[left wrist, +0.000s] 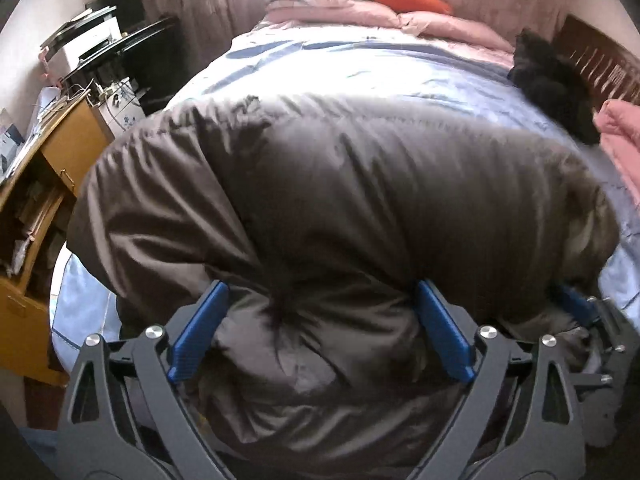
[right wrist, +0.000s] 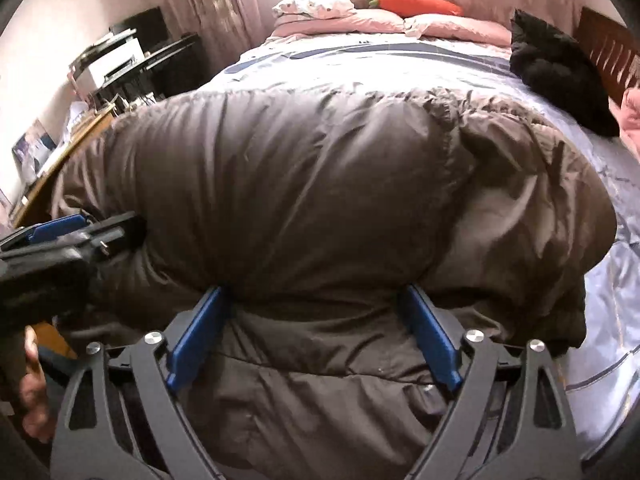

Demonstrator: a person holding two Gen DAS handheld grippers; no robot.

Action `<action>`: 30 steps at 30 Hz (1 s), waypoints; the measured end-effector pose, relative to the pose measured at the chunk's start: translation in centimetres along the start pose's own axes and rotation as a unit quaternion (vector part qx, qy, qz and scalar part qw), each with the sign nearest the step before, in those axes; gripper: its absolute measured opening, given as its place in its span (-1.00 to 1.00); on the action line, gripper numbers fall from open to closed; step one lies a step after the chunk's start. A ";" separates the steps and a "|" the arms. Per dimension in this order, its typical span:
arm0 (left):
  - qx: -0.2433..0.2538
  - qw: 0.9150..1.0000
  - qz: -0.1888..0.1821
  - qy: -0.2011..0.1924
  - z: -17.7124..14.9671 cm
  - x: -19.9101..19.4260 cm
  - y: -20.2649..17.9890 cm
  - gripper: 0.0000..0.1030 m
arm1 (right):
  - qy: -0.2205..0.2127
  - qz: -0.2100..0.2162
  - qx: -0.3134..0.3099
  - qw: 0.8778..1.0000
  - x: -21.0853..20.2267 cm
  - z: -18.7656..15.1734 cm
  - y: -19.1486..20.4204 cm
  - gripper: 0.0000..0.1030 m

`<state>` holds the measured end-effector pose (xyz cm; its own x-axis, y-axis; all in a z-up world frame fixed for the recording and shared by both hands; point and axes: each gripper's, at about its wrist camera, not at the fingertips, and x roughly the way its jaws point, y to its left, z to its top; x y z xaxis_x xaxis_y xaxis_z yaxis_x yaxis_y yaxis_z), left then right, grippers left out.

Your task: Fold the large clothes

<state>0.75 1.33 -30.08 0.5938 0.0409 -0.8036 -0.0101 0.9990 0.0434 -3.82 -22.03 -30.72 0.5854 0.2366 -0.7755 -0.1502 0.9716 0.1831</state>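
**A:** Status on the coat?

**B:** Brown padded coat (left wrist: 340, 200) sits in a puffy heap at the bed's (right wrist: 400, 68) near edge, on the blue quilt (left wrist: 360, 60). I've got both grippers at the near rim of the heap.

**A:** Grip?

**B:** Left gripper (left wrist: 322, 332): jaws spread wide, fabric bulging between the blue pads (left wrist: 200, 328), not pinched. Right gripper (right wrist: 314, 332): same, released, coat fold lying between its fingers.

**A:** Anything else on the bed?

**B:** Black garment (right wrist: 556, 68) near the right edge, pink pillows (left wrist: 320, 8) and carrot plush (right wrist: 416, 2) at the far edge.
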 end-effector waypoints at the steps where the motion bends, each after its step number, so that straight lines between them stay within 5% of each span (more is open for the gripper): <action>1: -0.004 1.000 -0.001 -0.010 0.0 -0.3 0.0 0.86 | 0.003 0.000 0.003 1.000 -0.2 0.2 0.1 0.74; 4: 0.004 1.000 -0.002 -0.028 -0.2 -1.1 -0.2 0.86 | -0.026 0.023 0.020 0.999 -1.9 0.3 -0.1 0.74; 8: 0.023 1.000 0.016 0.006 -0.8 0.8 -0.6 0.96 | 0.013 -0.009 -0.016 1.000 -0.5 -0.3 0.6 0.78; 10: 0.018 1.000 0.009 -0.008 -0.7 -0.2 -0.3 0.96 | 0.008 -0.015 -0.011 1.000 -1.1 -0.3 0.8 0.77; 13: 0.004 0.999 0.017 -0.051 -0.4 -5.3 0.4 0.95 | -0.017 -0.028 0.002 0.999 -4.3 0.5 1.3 0.78; 17: -0.040 0.993 -0.022 -0.112 -1.0 -14.9 1.0 0.96 | -0.045 -0.060 0.039 0.996 -10.3 1.9 2.1 0.96; 22: -0.028 0.985 0.009 -0.169 -2.7 -23.3 -0.1 0.96 | -0.077 -0.105 0.045 0.990 -18.5 1.5 3.8 0.97; 30: -0.014 0.977 0.008 -0.213 -5.2 -31.1 -1.1 0.96 | -0.131 -0.122 0.020 0.984 -27.2 -0.8 6.3 0.97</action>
<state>-21.89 -0.99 -8.20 0.8740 0.0520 -0.4832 -0.0406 0.9986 0.0340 -21.33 -22.31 -8.89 0.7859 -0.0150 -0.6182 0.0493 0.9980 0.0385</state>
